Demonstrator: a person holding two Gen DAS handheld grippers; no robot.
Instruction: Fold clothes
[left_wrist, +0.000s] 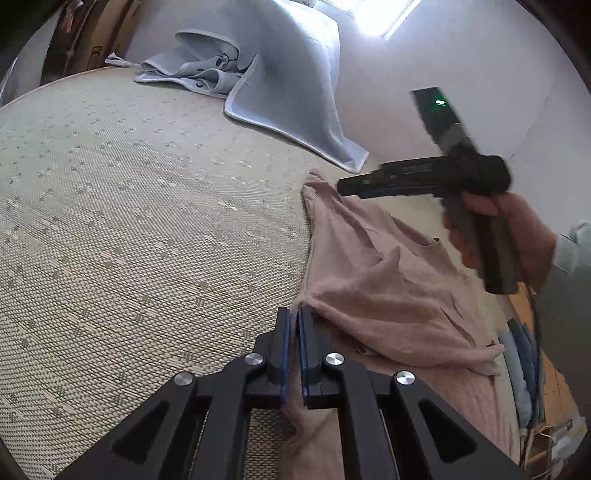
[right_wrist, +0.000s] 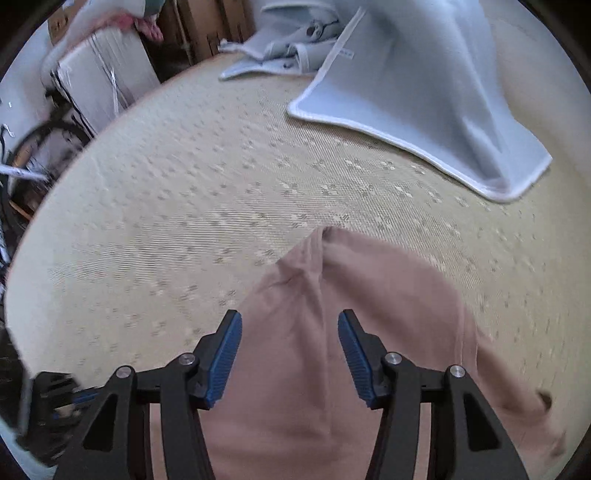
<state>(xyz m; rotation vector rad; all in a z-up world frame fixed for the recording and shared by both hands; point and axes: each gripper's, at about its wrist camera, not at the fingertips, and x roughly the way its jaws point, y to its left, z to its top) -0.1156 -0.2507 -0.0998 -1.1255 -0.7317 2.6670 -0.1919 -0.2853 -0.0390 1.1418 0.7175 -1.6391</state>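
Observation:
A dusty-pink garment (left_wrist: 388, 288) lies partly bunched on the woven mat at the right. My left gripper (left_wrist: 294, 314) is shut on its left edge, cloth pinched between the blue pads. In the left wrist view my right gripper (left_wrist: 349, 186) hovers above the garment's far tip, held by a hand (left_wrist: 506, 229); its jaws look nearly closed from this side. The right wrist view shows the right gripper (right_wrist: 290, 325) open above the pink garment (right_wrist: 332, 332), with nothing between the blue pads (right_wrist: 225, 358). The garment's pointed far end (right_wrist: 321, 236) lies ahead of it.
A light blue blanket (left_wrist: 291, 85) with white trim drapes over the mat (left_wrist: 129, 221) at the back, with a crumpled blue printed cloth (left_wrist: 207, 66) beside it. Cardboard boxes (right_wrist: 207, 26) and a white wrapped bundle (right_wrist: 103, 74) stand beyond the mat's far left edge. Folded blue fabric (left_wrist: 521, 362) sits at the right.

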